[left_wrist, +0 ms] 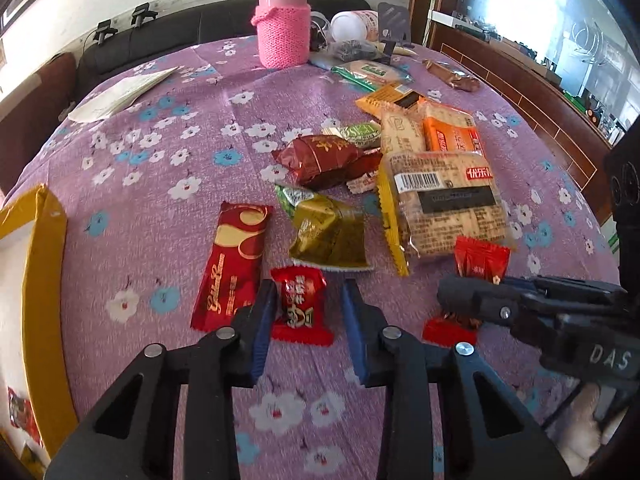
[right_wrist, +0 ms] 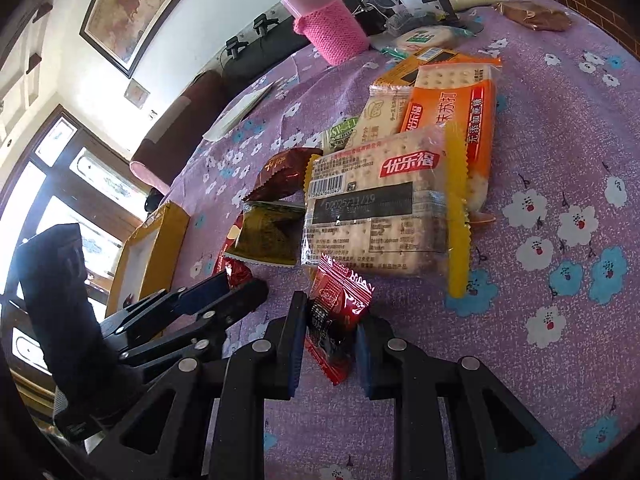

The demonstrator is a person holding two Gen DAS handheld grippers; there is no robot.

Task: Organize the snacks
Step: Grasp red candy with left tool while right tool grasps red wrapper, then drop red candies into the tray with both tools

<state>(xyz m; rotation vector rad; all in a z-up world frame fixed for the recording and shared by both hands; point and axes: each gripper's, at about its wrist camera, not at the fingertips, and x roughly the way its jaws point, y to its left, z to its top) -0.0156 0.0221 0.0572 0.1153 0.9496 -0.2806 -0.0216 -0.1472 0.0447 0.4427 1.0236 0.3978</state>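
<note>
Left wrist view: left gripper (left_wrist: 309, 284) parted around a red-wrapped candy (left_wrist: 302, 304). Lies flat on the floral purple cloth (left_wrist: 160, 200) between the blue pads; touches the left pad, stands clear of the right one, so not pinched. Shows white characters and a small cartoon figure, with crimped ends. Just left of the left finger, a long red bar (left_wrist: 234, 264) with gold swirls and gold script starting "Golden"; the rest too small to read. Ahead of the fingertips, an olive-gold packet (left_wrist: 328, 232) and a clear cracker pack (left_wrist: 444, 204) with barcode, red "优乐福" tag and black strip. To the right, "DAS" in white on the right gripper (left_wrist: 452, 292), clamped over a second red candy (left_wrist: 482, 258).

Right wrist view: right gripper (right_wrist: 332, 312) closed on that second red candy (right_wrist: 334, 312), both pads pressing its sides. Glossy red foil, black printed panel, zigzag end tilted up past the fingertips. Straight ahead, the cracker pack (right_wrist: 376, 216), "优乐福" sharp, date roughly "D2025/11/19". Beyond it, an orange soda-cracker pack (right_wrist: 452, 120) with the same brand. Left of the fingers, the left gripper (right_wrist: 236, 284).
</note>
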